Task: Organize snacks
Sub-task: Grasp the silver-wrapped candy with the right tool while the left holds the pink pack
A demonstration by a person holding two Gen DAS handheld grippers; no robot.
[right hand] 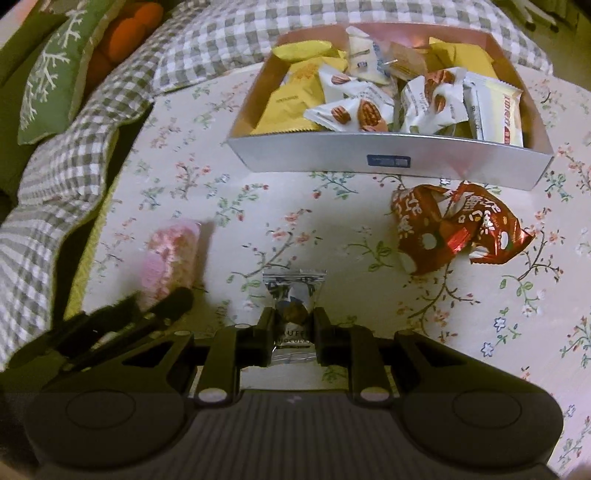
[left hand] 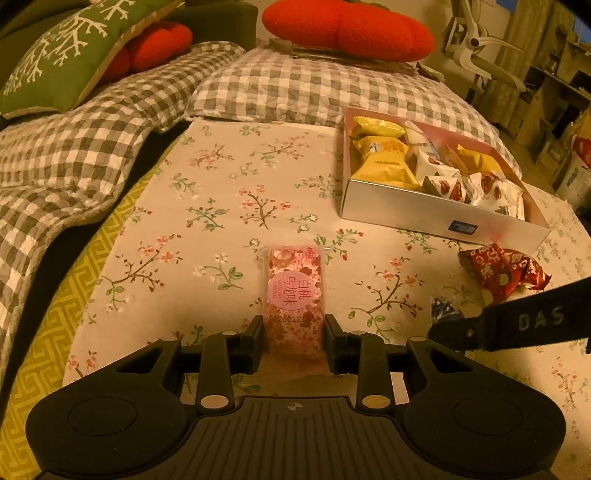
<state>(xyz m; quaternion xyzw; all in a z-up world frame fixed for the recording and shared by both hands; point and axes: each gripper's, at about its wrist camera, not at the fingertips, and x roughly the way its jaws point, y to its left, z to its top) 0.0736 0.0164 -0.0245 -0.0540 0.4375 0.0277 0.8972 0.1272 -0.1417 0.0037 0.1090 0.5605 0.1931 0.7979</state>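
Observation:
My left gripper (left hand: 294, 326) is shut on a pink flowery snack bar (left hand: 294, 295), held lengthwise between the pads above the floral cloth. The same pink bar (right hand: 171, 254) shows blurred at the left of the right wrist view, with the left gripper (right hand: 162, 308) on it. My right gripper (right hand: 294, 323) is shut on a clear-and-silver chocolate wrapper (right hand: 294, 295). A shallow silver box (left hand: 417, 210) (right hand: 332, 155) holds several yellow and white snack packs. A crumpled red snack bag (left hand: 502, 275) (right hand: 450, 230) lies on the cloth just in front of the box.
A floral cloth (left hand: 221, 206) covers the surface. Grey checked bedding (left hand: 74, 155) lies left and behind. A green pillow (left hand: 62, 51) and a red cushion (left hand: 347, 29) sit at the back. The right gripper's black body (left hand: 517, 325) crosses the lower right of the left wrist view.

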